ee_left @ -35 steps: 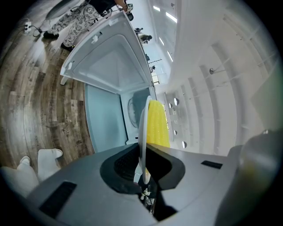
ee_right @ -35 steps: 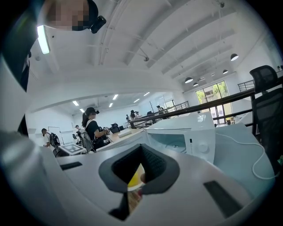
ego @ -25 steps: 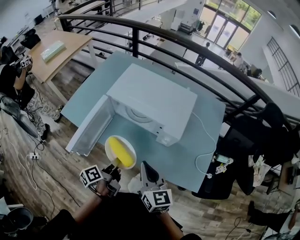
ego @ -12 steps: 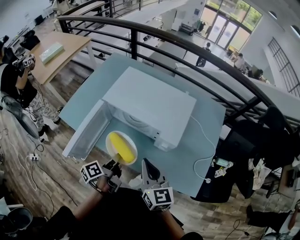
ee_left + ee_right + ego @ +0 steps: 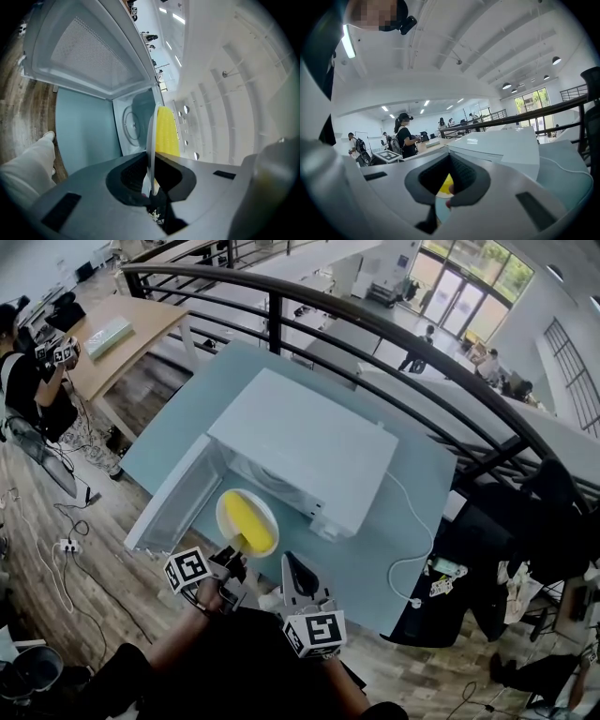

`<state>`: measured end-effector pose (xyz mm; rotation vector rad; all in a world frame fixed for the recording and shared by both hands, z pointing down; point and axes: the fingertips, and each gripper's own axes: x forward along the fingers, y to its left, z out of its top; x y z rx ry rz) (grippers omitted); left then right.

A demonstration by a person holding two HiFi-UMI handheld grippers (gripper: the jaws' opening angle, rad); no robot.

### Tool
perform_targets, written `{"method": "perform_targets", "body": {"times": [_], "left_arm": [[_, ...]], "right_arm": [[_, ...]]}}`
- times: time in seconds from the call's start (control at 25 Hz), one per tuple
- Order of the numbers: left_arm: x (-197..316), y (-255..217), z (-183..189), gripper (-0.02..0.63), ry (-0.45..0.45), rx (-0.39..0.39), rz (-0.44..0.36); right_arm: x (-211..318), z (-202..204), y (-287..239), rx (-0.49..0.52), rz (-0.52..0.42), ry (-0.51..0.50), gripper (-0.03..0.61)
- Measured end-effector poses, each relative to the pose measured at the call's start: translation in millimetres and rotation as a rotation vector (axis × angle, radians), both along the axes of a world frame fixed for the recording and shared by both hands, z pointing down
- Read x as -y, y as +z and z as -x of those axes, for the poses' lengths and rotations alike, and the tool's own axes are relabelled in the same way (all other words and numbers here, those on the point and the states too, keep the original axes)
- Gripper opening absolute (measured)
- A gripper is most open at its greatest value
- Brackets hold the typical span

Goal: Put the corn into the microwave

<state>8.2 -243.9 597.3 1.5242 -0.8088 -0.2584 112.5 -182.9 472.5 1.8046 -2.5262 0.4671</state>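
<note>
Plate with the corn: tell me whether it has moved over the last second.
Yes. The plate has moved closer to the microwave's open front.

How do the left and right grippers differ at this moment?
The left gripper is clamped on the rim of the plate carrying the corn; the right gripper is shut on nothing. The left is rolled onto its side; the right sits upright. Both point toward the open microwave.

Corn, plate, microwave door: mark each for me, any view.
corn (image 5: pixel 249 522): head view, middle of the yellow cob.
plate (image 5: pixel 222 519): head view, bare left rim.
microwave door (image 5: pixel 89 51): left gripper view, mesh window of the open door.
</note>
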Motion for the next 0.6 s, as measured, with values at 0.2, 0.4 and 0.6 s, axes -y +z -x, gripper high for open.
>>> {"method": "perform_targets", "body": {"times": [0.2,0.4,0.6], "left_arm": [[16,12,-4,0.029,-0.005,-0.011,0.016],[34,23,-6,0.029,0.007,-0.007,0.031],[54,40,-14,0.029,0.001,-0.005,0.045]], "right_arm": [[12,-4,-1,-0.023,-0.008,0.008,0.008],[28,-5,-8,-0.038,-0.019,0.013,0.008],[39,-9,-6,-0.059,-0.012,0.009,0.008]]}}
